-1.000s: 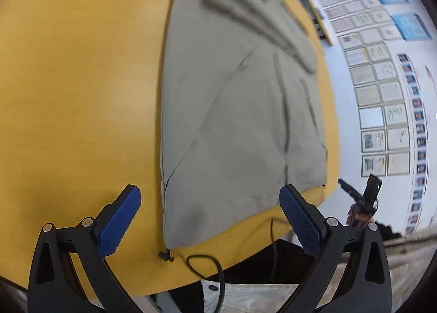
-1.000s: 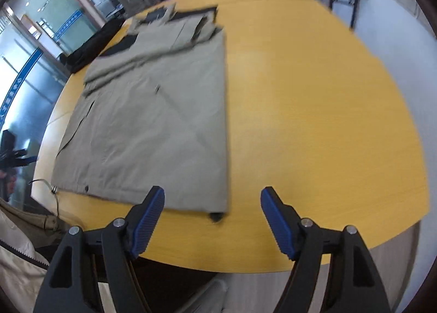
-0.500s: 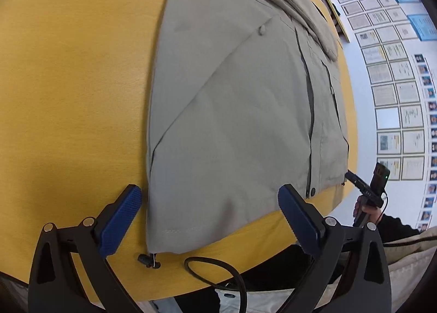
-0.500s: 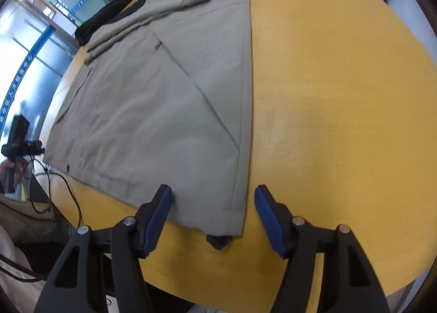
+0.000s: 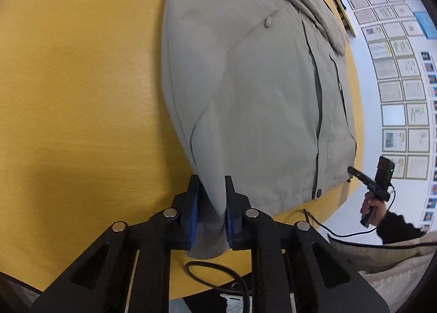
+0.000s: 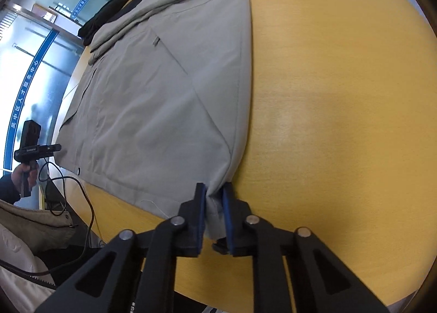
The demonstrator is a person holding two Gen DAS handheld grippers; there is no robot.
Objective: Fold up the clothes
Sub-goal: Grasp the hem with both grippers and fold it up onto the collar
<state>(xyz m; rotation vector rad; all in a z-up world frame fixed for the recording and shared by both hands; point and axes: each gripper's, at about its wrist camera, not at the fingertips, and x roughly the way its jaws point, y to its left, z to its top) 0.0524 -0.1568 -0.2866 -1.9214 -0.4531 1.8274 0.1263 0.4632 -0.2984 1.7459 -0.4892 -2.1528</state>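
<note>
A grey-beige jacket (image 5: 259, 89) lies flat on a round yellow table (image 5: 82, 94), its sleeves folded across the far end. My left gripper (image 5: 211, 192) is shut on the jacket's near hem corner, cloth bunched between the blue pads. In the right wrist view the same jacket (image 6: 164, 94) spreads to the left, and my right gripper (image 6: 214, 198) is shut on its near hem corner at the folded right edge. Both corners are pinched close to the table's near edge.
A person's hand holds a black handheld device (image 5: 379, 184) beyond the table's edge; it also shows in the right wrist view (image 6: 28, 146). A black cable (image 5: 218, 272) hangs below the table edge. Dark clothing (image 6: 109, 15) lies at the far end. Bare tabletop (image 6: 341, 94) stretches right.
Both grippers have moved forward onto the jacket's near hem and closed on its corners; they were open a moment ago. The cloth now lifts slightly at each pinch.
</note>
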